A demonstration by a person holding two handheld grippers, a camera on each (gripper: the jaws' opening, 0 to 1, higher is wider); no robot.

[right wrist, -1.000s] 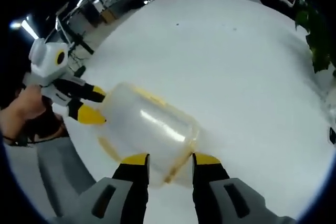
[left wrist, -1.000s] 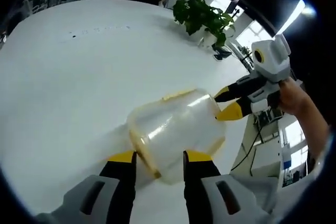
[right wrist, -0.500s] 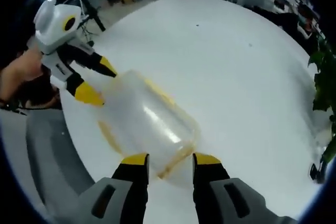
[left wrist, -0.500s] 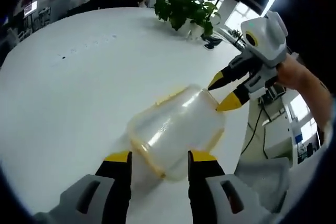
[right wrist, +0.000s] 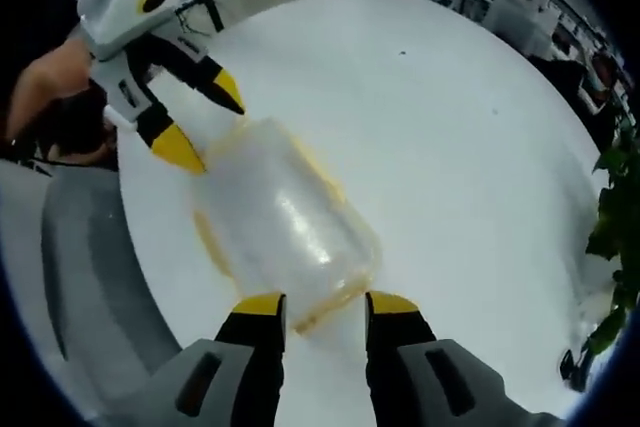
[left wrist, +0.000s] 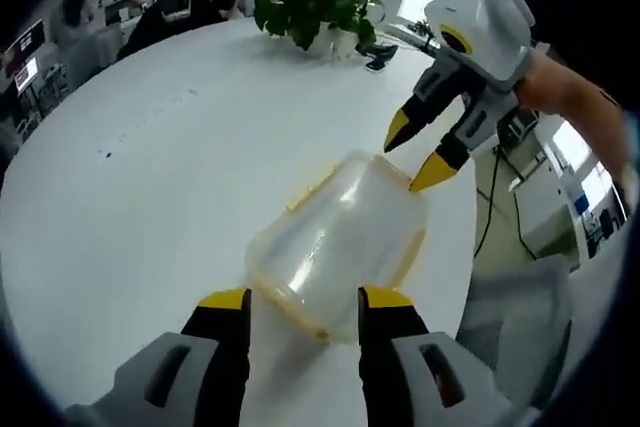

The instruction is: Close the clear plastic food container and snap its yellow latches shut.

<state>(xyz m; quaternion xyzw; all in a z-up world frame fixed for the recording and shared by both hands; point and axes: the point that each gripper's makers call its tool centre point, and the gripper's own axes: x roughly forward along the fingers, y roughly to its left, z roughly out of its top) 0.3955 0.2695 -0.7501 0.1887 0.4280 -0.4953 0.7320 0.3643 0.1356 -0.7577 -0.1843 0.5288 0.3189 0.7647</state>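
The clear plastic container with yellow latches lies on its side on the white table. My left gripper is open, its jaws straddling the container's near end. At the far end my right gripper stands open, its yellow tips at the container's corner. In the right gripper view the same container runs away from my right gripper, whose jaws flank its near end. The left gripper straddles the other end there. Whether any jaw presses the plastic is unclear.
A potted plant stands at the table's far side, and its leaves show at the right. The table's edge runs close beside the container, with grey floor beyond. A person's hand holds the right gripper.
Both cameras have swung and tilted around the container. The container stays between the two grippers, and neither jaw gap has changed.
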